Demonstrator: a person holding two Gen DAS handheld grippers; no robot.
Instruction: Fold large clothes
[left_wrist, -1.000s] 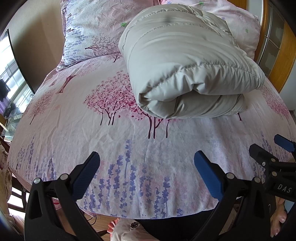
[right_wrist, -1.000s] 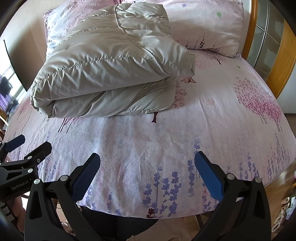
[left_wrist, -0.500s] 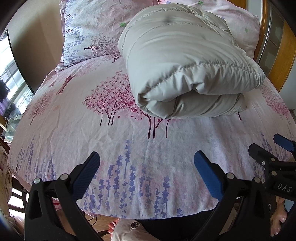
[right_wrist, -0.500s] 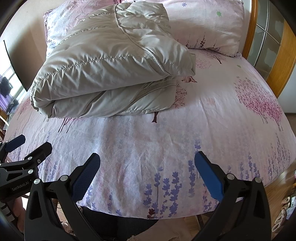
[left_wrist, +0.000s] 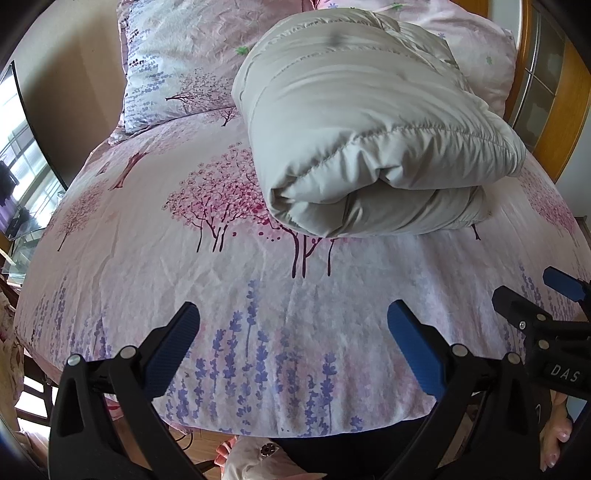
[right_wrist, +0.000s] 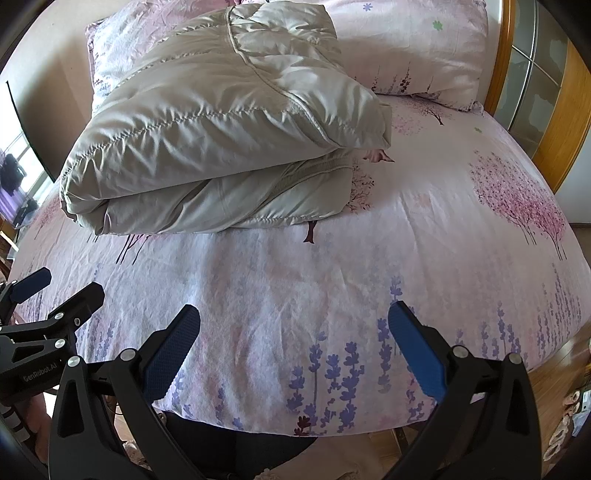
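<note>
A puffy beige quilted garment (left_wrist: 369, 133) (right_wrist: 221, 122) lies folded into a thick bundle on the bed, its rounded fold edge facing me. My left gripper (left_wrist: 293, 332) hovers open over the bed's near edge, well short of the bundle, with nothing between its blue pads. My right gripper (right_wrist: 295, 332) is also open and empty, at the same near edge, to the right of the left one. Each gripper shows in the other's view: the right gripper (left_wrist: 554, 295) at the right edge of the left wrist view, the left gripper (right_wrist: 40, 291) at the left edge of the right wrist view.
The bed sheet (left_wrist: 229, 280) (right_wrist: 443, 229) is pink with tree and lavender prints. Two matching pillows (left_wrist: 177, 62) (right_wrist: 417, 48) sit at the head, by a wooden headboard (right_wrist: 554, 122). A dark screen (left_wrist: 40, 122) stands left of the bed. A person's hand (left_wrist: 554, 443) holds the right gripper.
</note>
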